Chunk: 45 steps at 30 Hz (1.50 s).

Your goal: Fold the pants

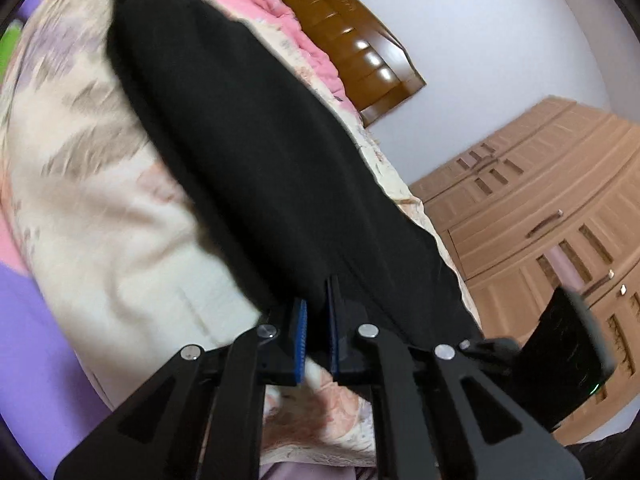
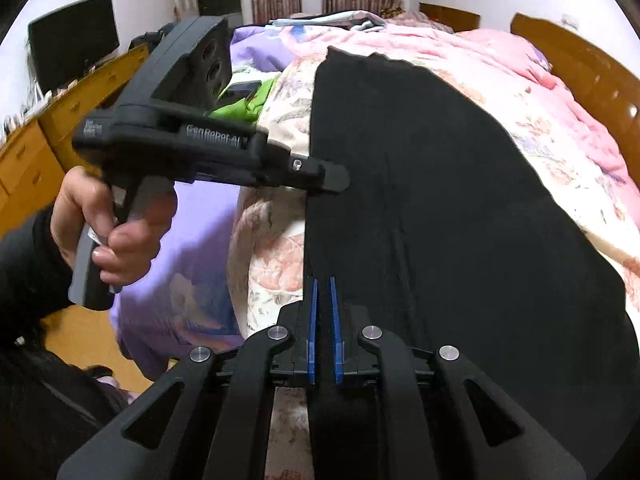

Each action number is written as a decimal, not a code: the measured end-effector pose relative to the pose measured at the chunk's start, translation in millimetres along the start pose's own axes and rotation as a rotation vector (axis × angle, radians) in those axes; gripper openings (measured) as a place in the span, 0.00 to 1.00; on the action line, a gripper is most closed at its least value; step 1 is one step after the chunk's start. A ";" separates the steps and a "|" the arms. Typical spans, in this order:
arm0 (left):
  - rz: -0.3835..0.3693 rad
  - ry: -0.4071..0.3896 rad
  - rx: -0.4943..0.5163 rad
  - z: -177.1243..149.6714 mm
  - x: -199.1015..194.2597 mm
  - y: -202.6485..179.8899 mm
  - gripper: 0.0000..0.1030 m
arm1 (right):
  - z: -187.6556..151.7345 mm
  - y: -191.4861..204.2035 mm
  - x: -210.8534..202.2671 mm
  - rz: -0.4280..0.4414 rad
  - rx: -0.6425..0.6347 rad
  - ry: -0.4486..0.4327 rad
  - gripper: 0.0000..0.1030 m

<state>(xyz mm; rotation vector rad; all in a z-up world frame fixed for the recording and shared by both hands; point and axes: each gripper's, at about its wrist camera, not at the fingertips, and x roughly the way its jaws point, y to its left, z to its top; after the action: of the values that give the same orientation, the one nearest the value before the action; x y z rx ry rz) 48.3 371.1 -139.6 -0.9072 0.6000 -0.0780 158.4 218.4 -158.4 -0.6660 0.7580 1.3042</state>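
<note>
The black pants (image 1: pixel 248 148) lie stretched along a floral quilt on the bed; they also show in the right wrist view (image 2: pixel 432 184). My left gripper (image 1: pixel 318 312) is shut on the near edge of the pants, blue pads close together with black cloth between them. It shows from the side in the right wrist view (image 2: pixel 336 178), at the pants' left edge. My right gripper (image 2: pixel 323 292) is shut on the near end of the pants, cloth running down between its blue pads. Part of the right gripper's body (image 1: pixel 560 344) shows at the right.
A floral quilt (image 2: pixel 276 256) and a pink blanket (image 2: pixel 480 56) cover the bed. A wooden headboard (image 2: pixel 580 64) is at the right. A wardrobe (image 1: pixel 540 208) stands beyond the bed. A dresser (image 2: pixel 44 140) with a monitor (image 2: pixel 74 44) is at the left. Green cloth (image 2: pixel 240 108) lies behind the left gripper.
</note>
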 end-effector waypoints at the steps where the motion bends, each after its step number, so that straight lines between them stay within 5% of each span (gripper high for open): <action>1: 0.006 -0.003 0.000 0.0 -0.8 -0.4 0.08 | 2.4 -1.1 -0.9 0.010 0.005 0.009 0.09; 7: 0.105 -0.009 0.084 0.4 -1.5 -14.3 0.07 | -3.1 -0.2 2.4 0.029 -0.001 0.014 0.16; 12: 0.142 -0.002 0.093 2.6 -0.5 -17.5 0.14 | -3.1 6.8 -4.9 0.111 -0.018 0.050 0.46; 14: 0.207 -0.021 0.097 4.3 -5.5 -25.9 0.25 | -4.8 4.9 -21.6 0.140 -0.035 0.039 0.47; 16: 0.320 -0.091 0.139 4.4 -18.5 -37.9 0.75 | -12.8 -18.2 -51.0 0.108 0.010 -0.028 0.52; 17: 0.357 -0.162 0.179 3.6 -27.9 -50.9 0.80 | -18.7 -38.5 -64.0 0.064 0.066 -0.054 0.57; 21: 0.315 -0.180 0.352 4.7 -18.2 -96.2 0.84 | -56.5 -144.2 -99.2 -0.200 0.376 -0.077 0.59; 25: 0.287 -0.052 0.494 12.0 43.0 -129.1 0.86 | -85.4 -209.2 -106.6 -0.252 0.560 -0.090 0.61; 27: 0.337 0.047 0.484 16.0 80.8 -127.4 0.86 | -97.5 -224.8 -87.4 -0.380 0.536 0.037 0.63; 29: 0.390 0.118 0.452 14.9 101.6 -115.0 0.86 | -107.9 -230.7 -91.8 -0.347 0.557 -0.005 0.64; 33: 0.455 0.105 0.578 -2.8 95.6 -110.4 0.86 | -120.7 -227.7 -103.8 -0.375 0.617 -0.032 0.62; 39: 0.446 0.130 0.512 7.5 88.5 -112.5 0.86 | -125.0 -226.1 -108.8 -0.363 0.636 -0.080 0.62; 45: 0.463 -0.013 0.603 58.9 85.9 -142.5 0.98 | -116.9 -231.7 -102.1 -0.362 0.625 -0.071 0.69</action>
<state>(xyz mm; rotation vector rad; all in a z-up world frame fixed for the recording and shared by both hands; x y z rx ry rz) 176.6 297.6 -43.2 -0.1733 0.7089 0.1588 364.1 30.8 -143.7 -0.2308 0.8811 0.6973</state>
